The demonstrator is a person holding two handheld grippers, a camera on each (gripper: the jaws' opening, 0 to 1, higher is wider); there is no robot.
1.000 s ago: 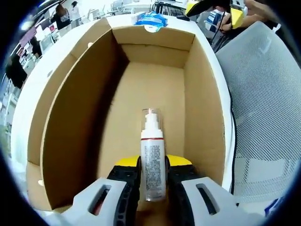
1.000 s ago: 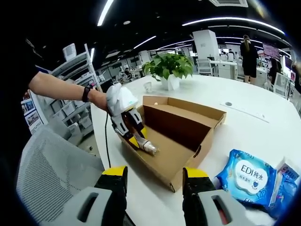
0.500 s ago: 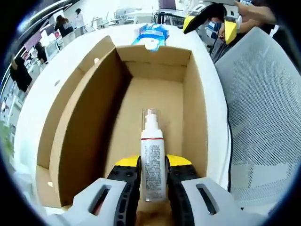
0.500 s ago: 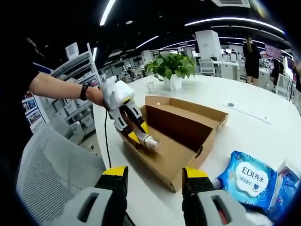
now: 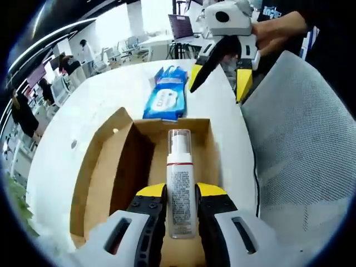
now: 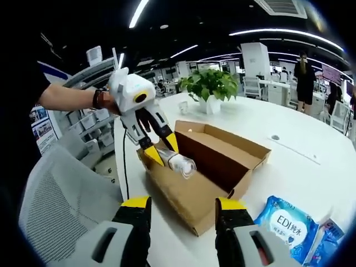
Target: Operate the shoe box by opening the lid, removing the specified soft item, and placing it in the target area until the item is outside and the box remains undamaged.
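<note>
A clear pump bottle [image 5: 180, 167] with a white label and red band hangs above the open cardboard shoe box [image 5: 105, 167], and my left gripper [image 5: 181, 192] is shut on its body. In the right gripper view the same left gripper [image 6: 163, 151] holds the bottle [image 6: 182, 164] tilted over the near end of the box [image 6: 228, 161], clear of its walls. My right gripper [image 6: 182, 208] stands open with nothing between its jaws, near the table edge in front of the box. It also appears ahead [image 5: 218, 88] in the left gripper view, past the box's far end.
A blue pack of wet wipes [image 5: 166, 100] lies on the white table beyond the box [image 6: 289, 228]. A grey mesh chair [image 5: 300, 144] stands beside the table. A potted plant [image 6: 210, 83] and a small cup [image 6: 183, 105] sit further along the table.
My left gripper has risen with the bottle, lifting it from inside the box to above its rim. The right gripper has stayed open and hardly moved.
</note>
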